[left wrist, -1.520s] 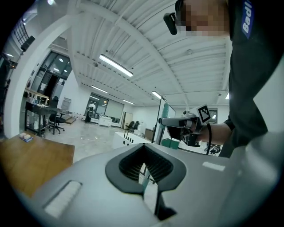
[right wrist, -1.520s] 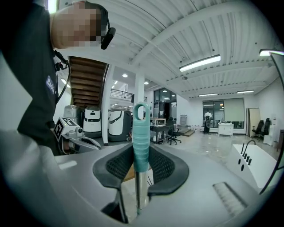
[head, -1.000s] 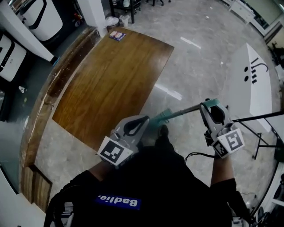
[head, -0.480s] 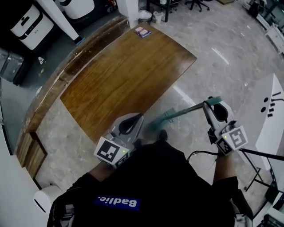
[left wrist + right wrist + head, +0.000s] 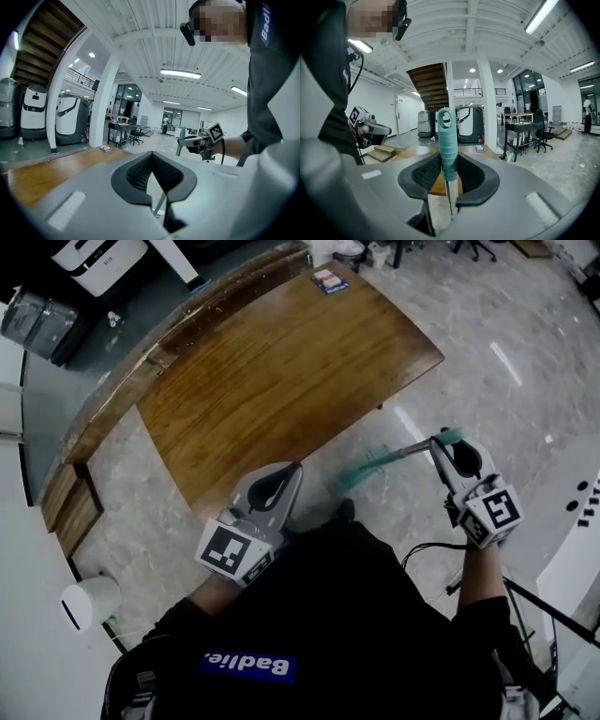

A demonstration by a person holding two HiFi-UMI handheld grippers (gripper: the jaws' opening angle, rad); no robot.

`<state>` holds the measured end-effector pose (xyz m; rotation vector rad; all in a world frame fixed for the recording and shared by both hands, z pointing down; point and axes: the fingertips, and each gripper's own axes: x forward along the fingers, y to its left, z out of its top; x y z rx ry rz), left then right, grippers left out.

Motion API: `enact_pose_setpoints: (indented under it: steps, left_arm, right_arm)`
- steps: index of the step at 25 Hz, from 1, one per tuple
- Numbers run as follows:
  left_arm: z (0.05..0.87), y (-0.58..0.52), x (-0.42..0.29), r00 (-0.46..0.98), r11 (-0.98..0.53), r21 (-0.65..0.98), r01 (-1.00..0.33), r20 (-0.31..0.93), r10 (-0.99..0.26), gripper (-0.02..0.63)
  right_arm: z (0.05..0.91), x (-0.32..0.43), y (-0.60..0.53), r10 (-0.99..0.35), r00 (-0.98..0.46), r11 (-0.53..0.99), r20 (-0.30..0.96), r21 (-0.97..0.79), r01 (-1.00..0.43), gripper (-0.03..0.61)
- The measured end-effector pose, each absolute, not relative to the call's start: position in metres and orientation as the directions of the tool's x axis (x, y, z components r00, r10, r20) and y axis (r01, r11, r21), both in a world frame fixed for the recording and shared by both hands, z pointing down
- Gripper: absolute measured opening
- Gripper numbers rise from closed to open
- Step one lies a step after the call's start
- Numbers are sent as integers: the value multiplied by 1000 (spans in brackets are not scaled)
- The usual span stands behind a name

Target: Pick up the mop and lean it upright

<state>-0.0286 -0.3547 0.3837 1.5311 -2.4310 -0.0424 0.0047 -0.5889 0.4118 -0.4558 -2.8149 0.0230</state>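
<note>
Right tongs [image 5: 449, 161] clamped on mop [image 5: 446, 136] at teal grip near handle end, so we can swing shaft upright. Mop head low over floor [image 5: 487, 324], near wooden surface [image 5: 281, 371]. Left tongs [image 5: 151, 155] pressed together, empty, spare by our body.

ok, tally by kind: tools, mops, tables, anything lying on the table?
Tools: 2, left tool and right tool
Mop: 1, in the right tool
Wooden table: 1
Small flat item on it: 1
Total: 5
</note>
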Motion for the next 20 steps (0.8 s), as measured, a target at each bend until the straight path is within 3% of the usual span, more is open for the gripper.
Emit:
enact_pose_setpoints:
  steps: [15,20]
  left_arm:
    - [391,-319,-40,-567,609,147,-779,248,-785,18]
    - [390,-311,-47,-581,624,139,-769,253,-773,18]
  right_arm:
    - [522,-59,-597,422,-761,898,493,-112,425,115]
    - [536,-70,-586,429,-758,896,491,-125,426,115]
